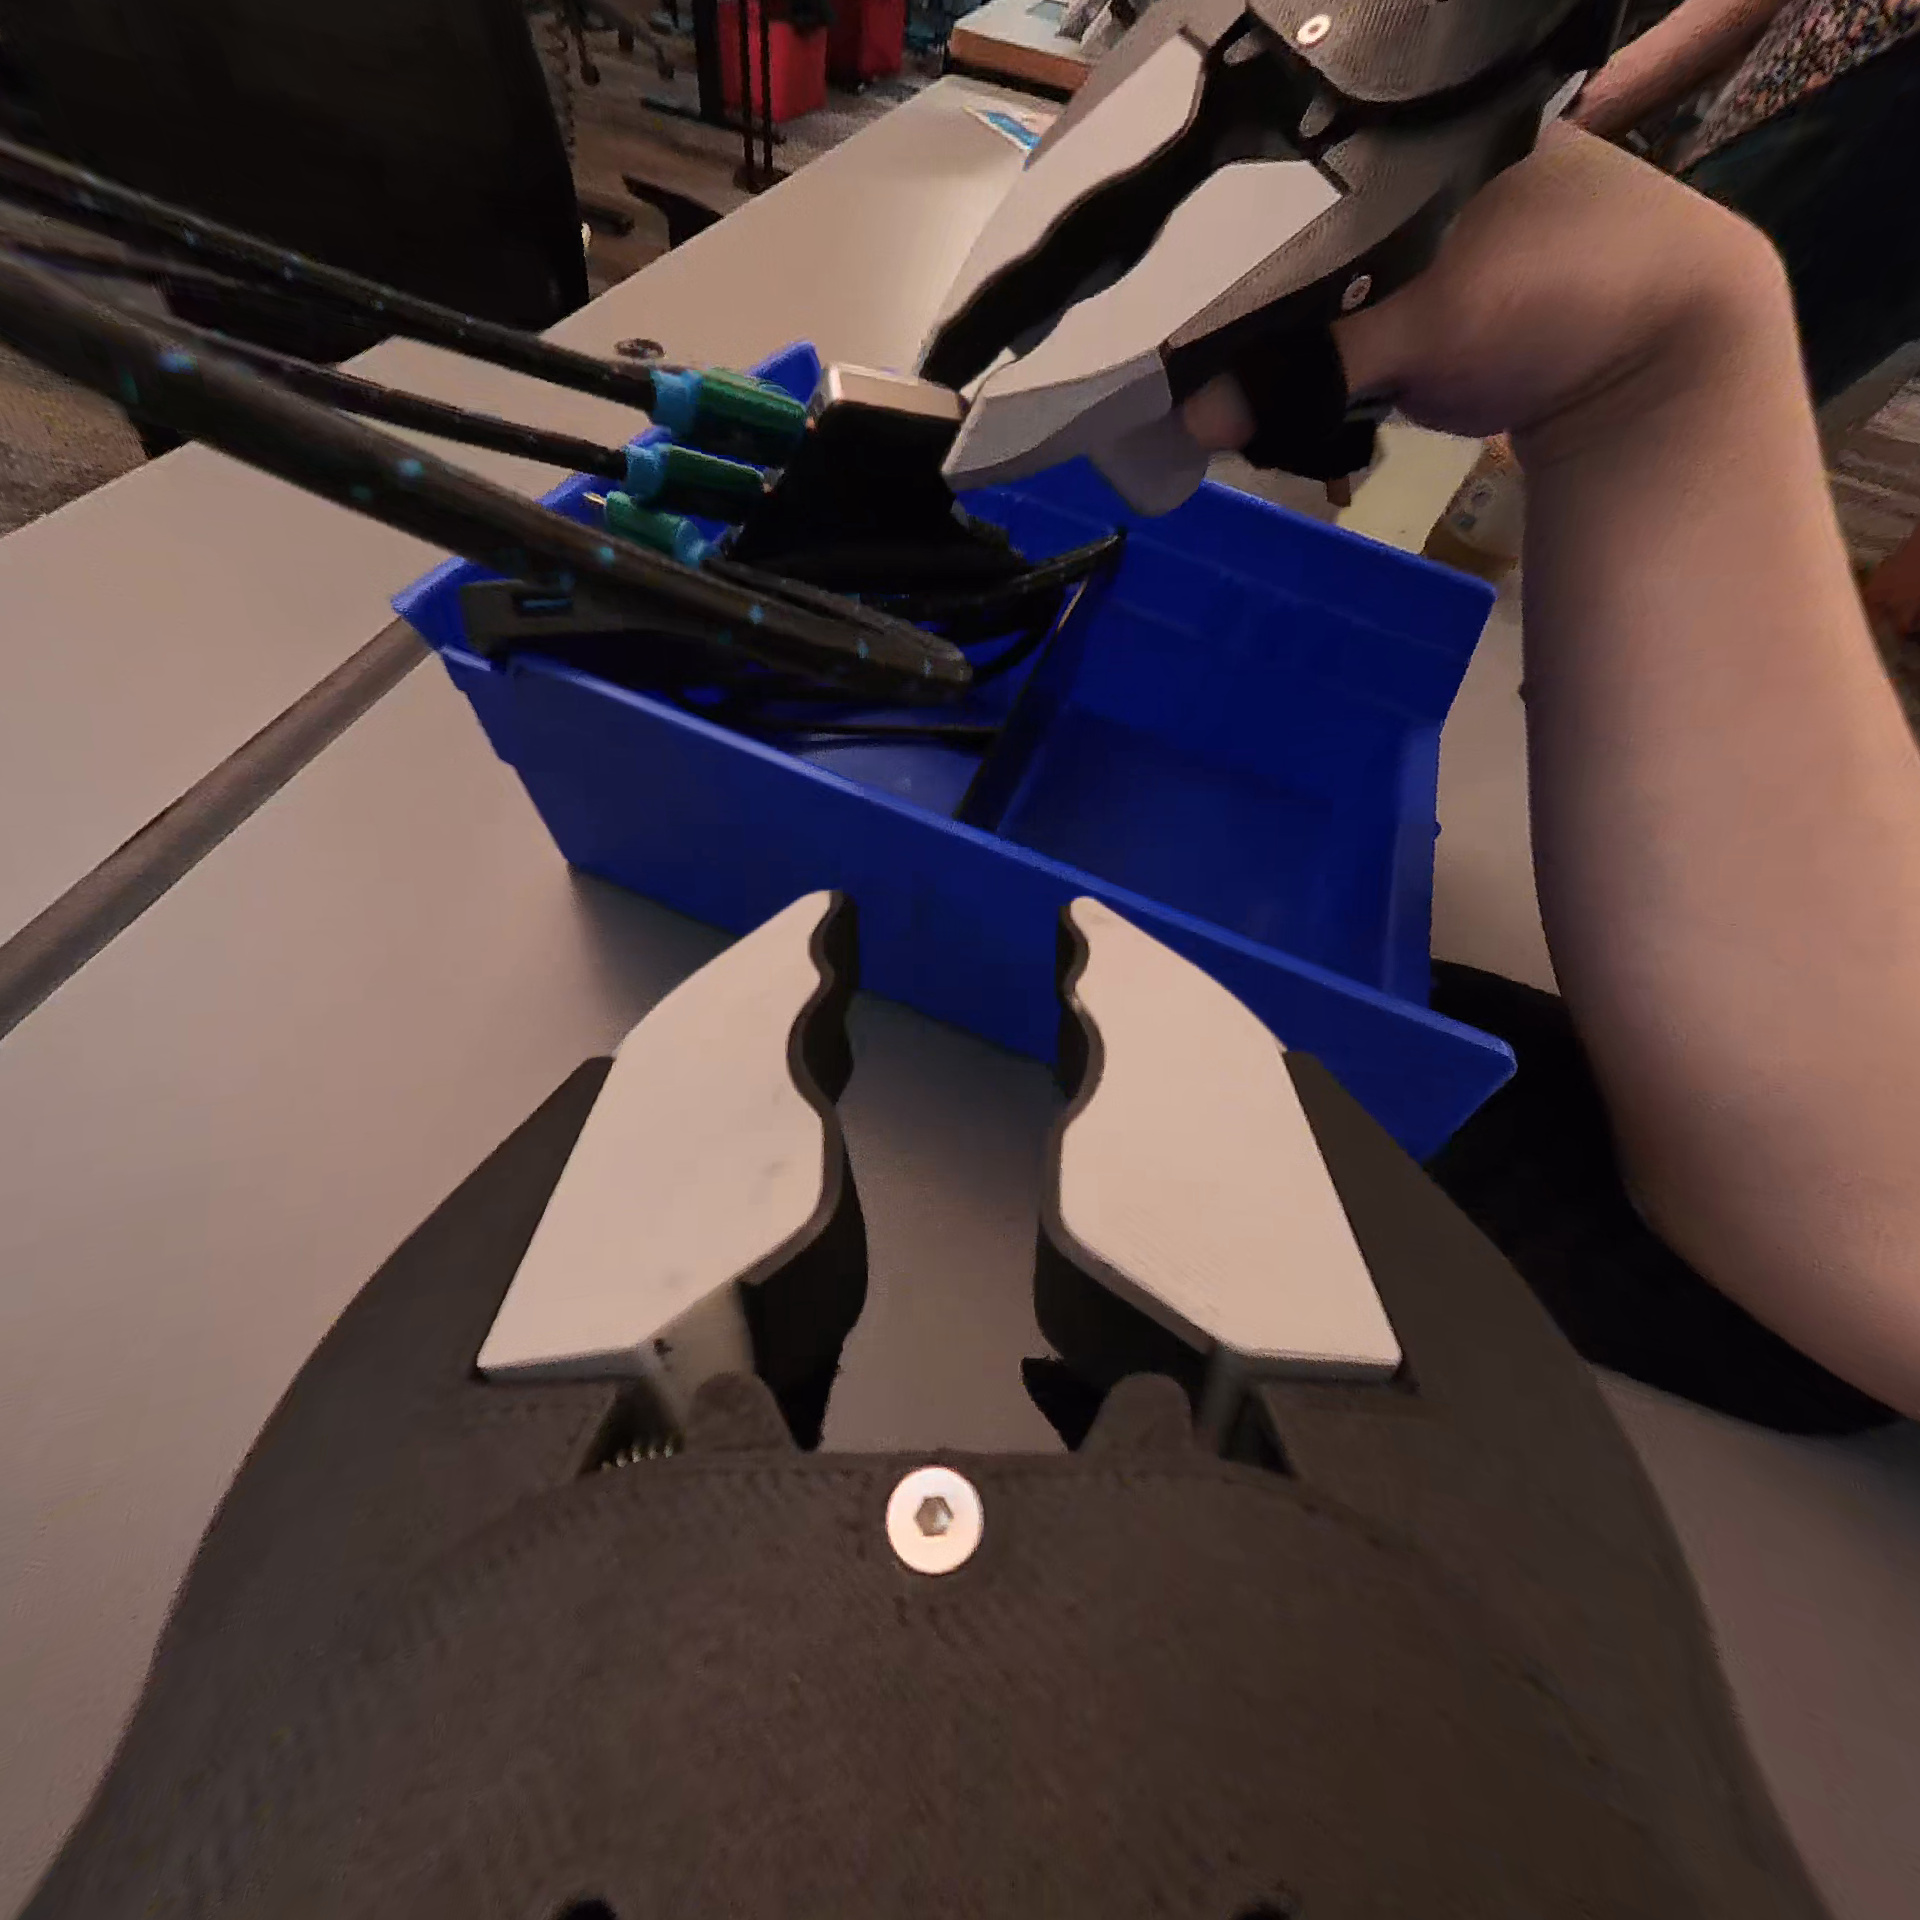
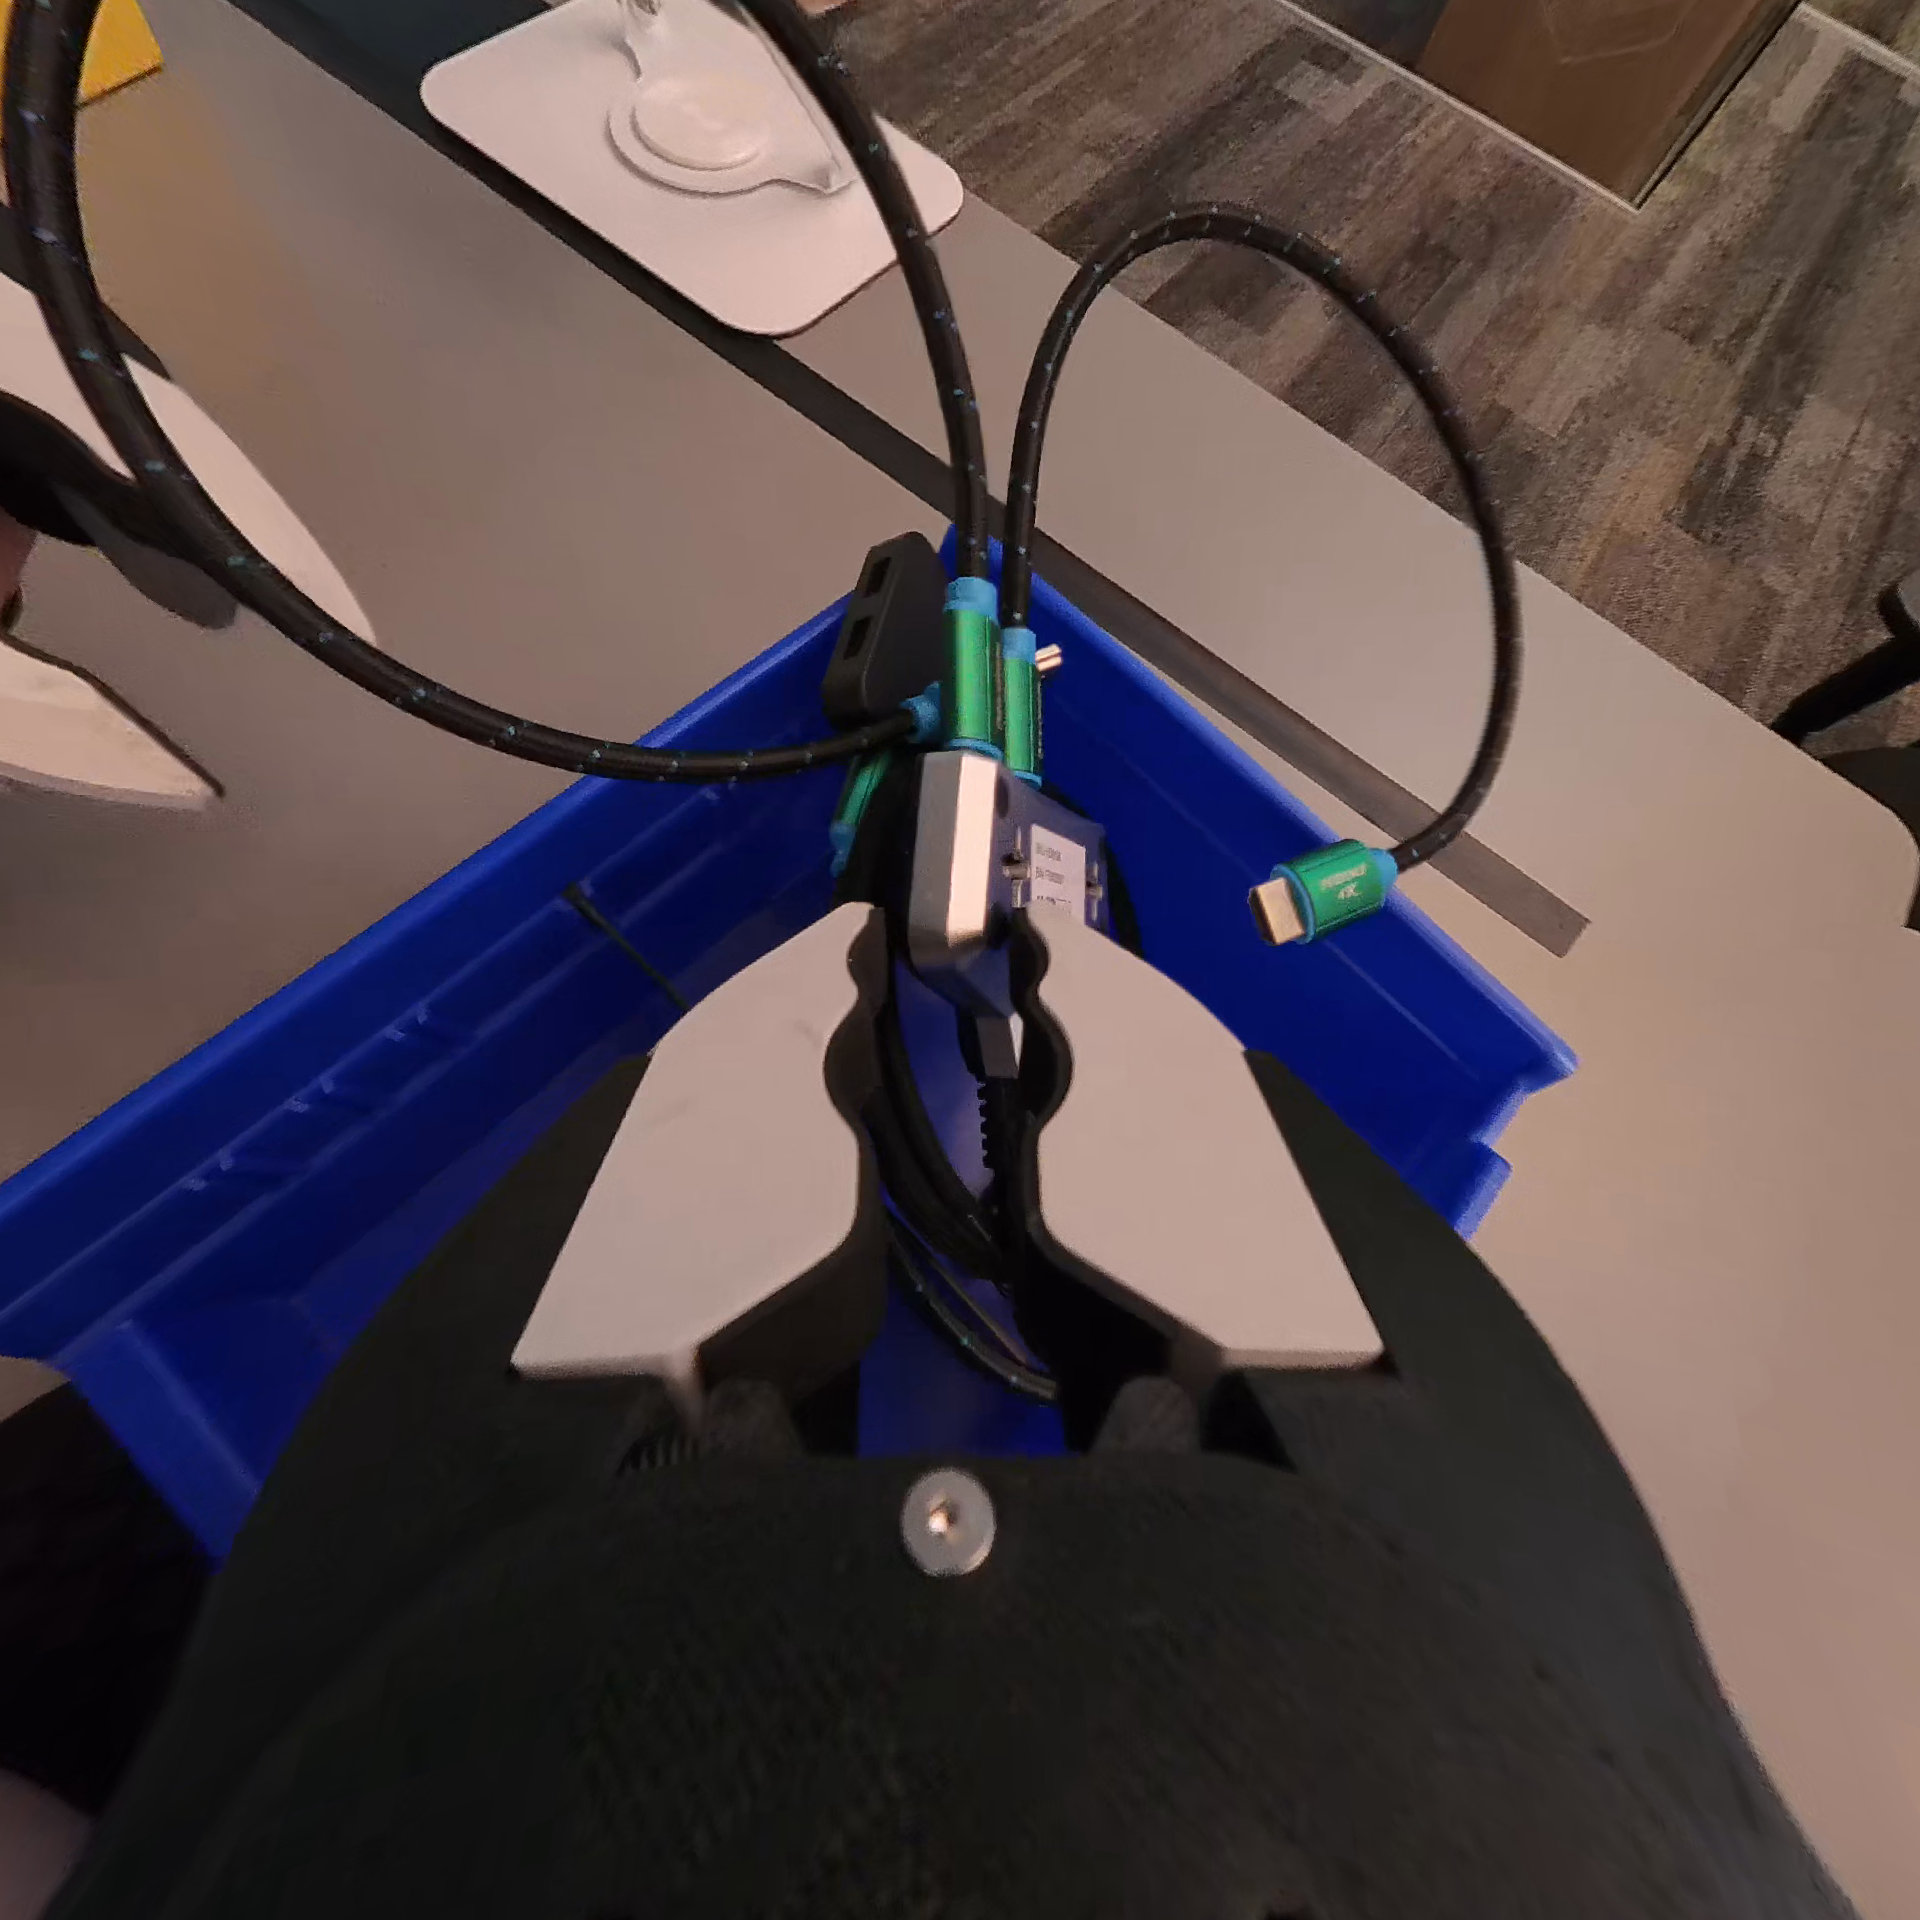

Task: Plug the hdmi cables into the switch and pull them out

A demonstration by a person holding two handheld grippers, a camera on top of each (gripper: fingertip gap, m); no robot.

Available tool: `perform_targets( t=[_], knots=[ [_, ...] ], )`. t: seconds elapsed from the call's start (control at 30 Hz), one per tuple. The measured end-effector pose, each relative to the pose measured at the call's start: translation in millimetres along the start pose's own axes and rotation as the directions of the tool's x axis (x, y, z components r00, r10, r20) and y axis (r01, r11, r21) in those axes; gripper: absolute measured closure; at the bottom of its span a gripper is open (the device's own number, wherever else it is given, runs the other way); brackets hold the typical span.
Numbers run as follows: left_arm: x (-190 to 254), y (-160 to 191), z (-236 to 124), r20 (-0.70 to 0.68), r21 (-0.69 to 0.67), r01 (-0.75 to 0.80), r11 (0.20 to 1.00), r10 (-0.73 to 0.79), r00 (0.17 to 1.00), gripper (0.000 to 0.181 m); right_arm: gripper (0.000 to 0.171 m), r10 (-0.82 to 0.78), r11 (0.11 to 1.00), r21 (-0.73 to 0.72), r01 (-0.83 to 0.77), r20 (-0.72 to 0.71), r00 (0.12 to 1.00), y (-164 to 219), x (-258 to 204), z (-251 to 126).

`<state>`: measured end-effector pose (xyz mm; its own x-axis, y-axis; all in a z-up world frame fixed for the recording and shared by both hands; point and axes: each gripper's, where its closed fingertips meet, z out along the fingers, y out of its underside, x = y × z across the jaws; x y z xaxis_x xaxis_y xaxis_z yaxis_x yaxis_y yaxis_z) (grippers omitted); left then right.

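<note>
Gripping switch [image 2: 961, 857] | right tool [image 2: 951, 971] tips | above bin [image 2: 1351, 935]

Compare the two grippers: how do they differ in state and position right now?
The left gripper is open and empty; the right gripper is shut on the switch. The left sits over bare table beside the blue bin; the right reaches above the bin. Both have grey fingers on black bodies.

The right gripper [image 2: 951, 961] grips the silver switch [image 2: 956, 857] above the blue bin [image 2: 416, 997]. Green-plugged cables [image 2: 971, 681] are seated in the switch. One free plug [image 2: 1314, 902] hangs over the bin's rim.
</note>
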<state>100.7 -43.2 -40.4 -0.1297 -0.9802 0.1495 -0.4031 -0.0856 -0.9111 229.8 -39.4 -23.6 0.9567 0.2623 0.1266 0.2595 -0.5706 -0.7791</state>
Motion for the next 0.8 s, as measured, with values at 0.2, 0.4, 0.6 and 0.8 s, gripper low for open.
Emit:
perform_targets(
  t=[0.2, 0.4, 0.6, 0.8],
  knots=[
    [-1, 2, -37, 0.015, -0.043, 0.000, 0.999, 0.001, 1.000, 0.146, 0.146, 0.000, 1.000, 0.022, 0.000, -0.017, 1.000, -1, 5, -5],
    [3, -12, -114, 0.146, -0.054, -0.121, 0.991, 0.128, 0.981, 0.136, 0.139, 0.196, 0.978, 0.135, -0.161, -0.310, 0.930, 7, 53, -74],
    [-36, -27, -250, 0.550, -0.153, -0.204, 0.967, 0.255, 0.795, 0.125, 0.136, 0.468, 0.853, -0.027, -0.522, -0.405, 0.786, 102, 58, -111],
    [-87, 20, -416, 0.859, -0.147, 0.137, 0.980, 0.058, 0.508, 0.119, 0.134, 0.654, 0.692, -0.220, -0.687, -0.211, 0.726, 141, 19, -79]
  ],
)
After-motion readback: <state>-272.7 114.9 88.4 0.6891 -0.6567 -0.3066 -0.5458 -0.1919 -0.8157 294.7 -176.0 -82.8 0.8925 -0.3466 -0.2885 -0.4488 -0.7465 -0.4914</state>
